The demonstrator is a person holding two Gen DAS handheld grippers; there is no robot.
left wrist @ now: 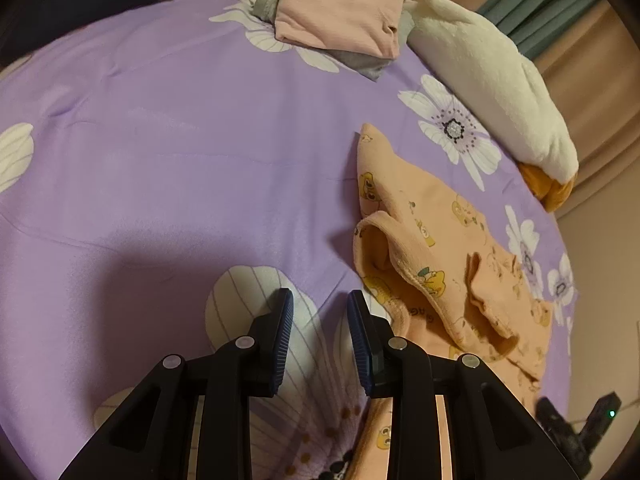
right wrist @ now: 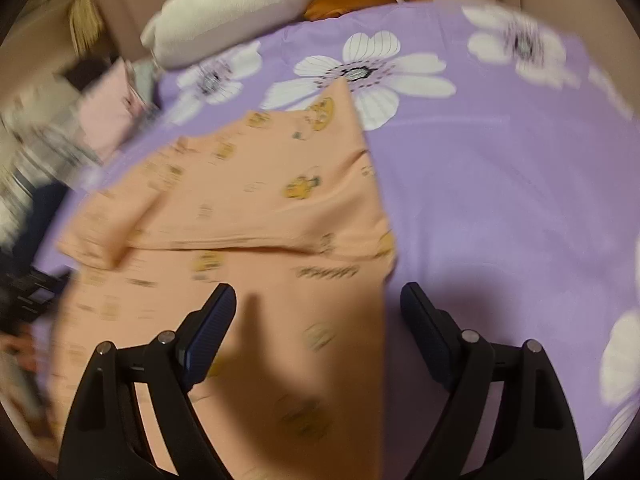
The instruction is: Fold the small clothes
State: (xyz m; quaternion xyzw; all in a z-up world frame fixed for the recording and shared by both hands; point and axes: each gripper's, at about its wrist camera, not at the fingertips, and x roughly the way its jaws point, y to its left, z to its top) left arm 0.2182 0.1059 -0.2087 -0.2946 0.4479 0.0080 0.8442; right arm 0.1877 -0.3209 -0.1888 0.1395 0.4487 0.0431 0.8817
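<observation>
On the purple sheet [left wrist: 160, 140] the peach garment [left wrist: 440, 248] lies rumpled — unfolded; a folded pink piece [left wrist: 340, 4] sits beyond. Left gripper [left wrist: 320, 336] narrowly parted, right gripper [right wrist: 316, 332] wide — both empty

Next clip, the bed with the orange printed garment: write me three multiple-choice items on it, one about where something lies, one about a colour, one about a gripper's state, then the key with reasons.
1. Where does the folded pink garment lie?
A. At the far end of the bedsheet, beside the white plush toy
B. Between the left gripper's fingers
C. On top of the orange printed garment

2. What colour is the bedsheet?
A. Green with stripes
B. Purple with white flowers
C. Plain grey

3. How does the right gripper stand?
A. Shut on the plush toy
B. Shut with nothing in it
C. Open, fingers apart over the orange garment's edge

Key: 1 A, it sits far up the sheet in the left wrist view, next to the plush toy. 2 B, both views show purple cloth with white blooms. 3 C, a wide gap shows between its fingers, and neither pad presses the cloth.
</observation>
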